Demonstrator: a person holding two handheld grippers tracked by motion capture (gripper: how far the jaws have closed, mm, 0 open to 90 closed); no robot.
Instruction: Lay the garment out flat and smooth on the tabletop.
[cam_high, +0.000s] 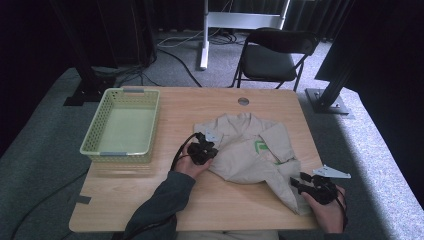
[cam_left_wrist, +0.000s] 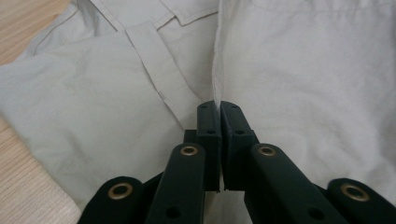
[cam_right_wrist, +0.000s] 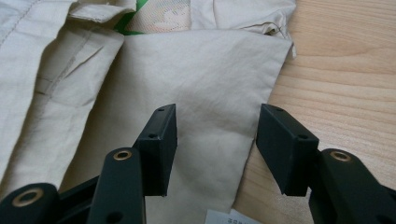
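Nearest the camera, two forearms reach over the near edge of the wooden table (cam_high: 150, 200), where a beige shirt (cam_high: 250, 150) lies right of centre, its long axis running from the collar at the far side to a sleeve at the near right corner. Beside the left edge sits a green basket (cam_high: 121, 125). The left gripper (cam_left_wrist: 218, 109) is clamped on a fold at the shirt's left side; the right gripper (cam_right_wrist: 217, 140) straddles the sleeve, jaws wide apart.

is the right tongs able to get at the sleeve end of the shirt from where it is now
Probably yes: the right tongs stand open just above the sleeve end of the shirt, with nothing lying between them.
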